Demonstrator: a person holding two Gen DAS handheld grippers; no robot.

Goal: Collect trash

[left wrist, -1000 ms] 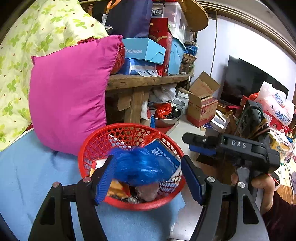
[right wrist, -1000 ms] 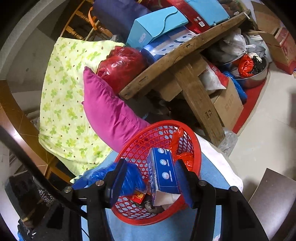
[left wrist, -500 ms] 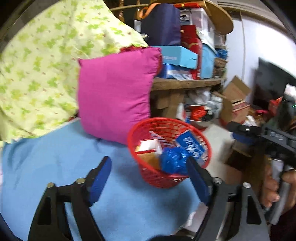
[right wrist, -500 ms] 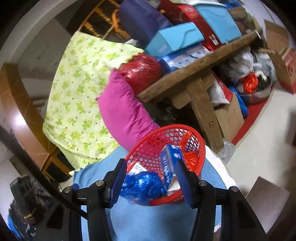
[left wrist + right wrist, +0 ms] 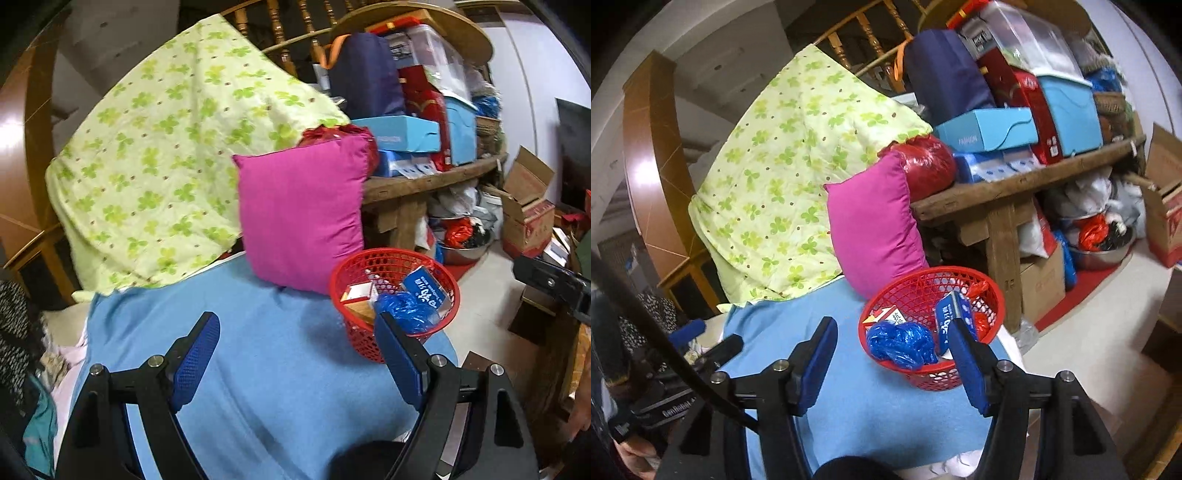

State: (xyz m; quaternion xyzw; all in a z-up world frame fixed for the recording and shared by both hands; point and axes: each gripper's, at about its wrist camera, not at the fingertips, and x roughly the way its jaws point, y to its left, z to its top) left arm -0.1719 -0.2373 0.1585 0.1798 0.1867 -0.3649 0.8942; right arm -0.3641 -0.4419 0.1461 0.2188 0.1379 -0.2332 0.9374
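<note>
A red mesh basket (image 5: 448, 282) (image 5: 919, 280) stands on a blue blanket (image 5: 280, 369) (image 5: 886, 406), beside a pink cushion. In it lie a crumpled blue plastic bag (image 5: 406, 310) (image 5: 901, 343), a blue packet (image 5: 428, 291) (image 5: 951, 314), a small carton (image 5: 356, 291) and red wrappers (image 5: 977, 290). My left gripper (image 5: 295, 354) is open and empty, held back from the basket above the blanket. My right gripper (image 5: 892, 362) is open and empty, also held back, with the basket just beyond its fingertips.
A pink cushion (image 5: 299, 214) leans against a green-patterned quilt (image 5: 177, 155). A wooden bench (image 5: 1015, 192) piled with boxes stands behind the basket. Cardboard boxes (image 5: 524, 218) and a metal bowl (image 5: 1104, 251) sit on the floor at right.
Both grippers have pulled back and away from the basket. The blue plastic bag, earlier between the left gripper's fingers, now lies in the basket.
</note>
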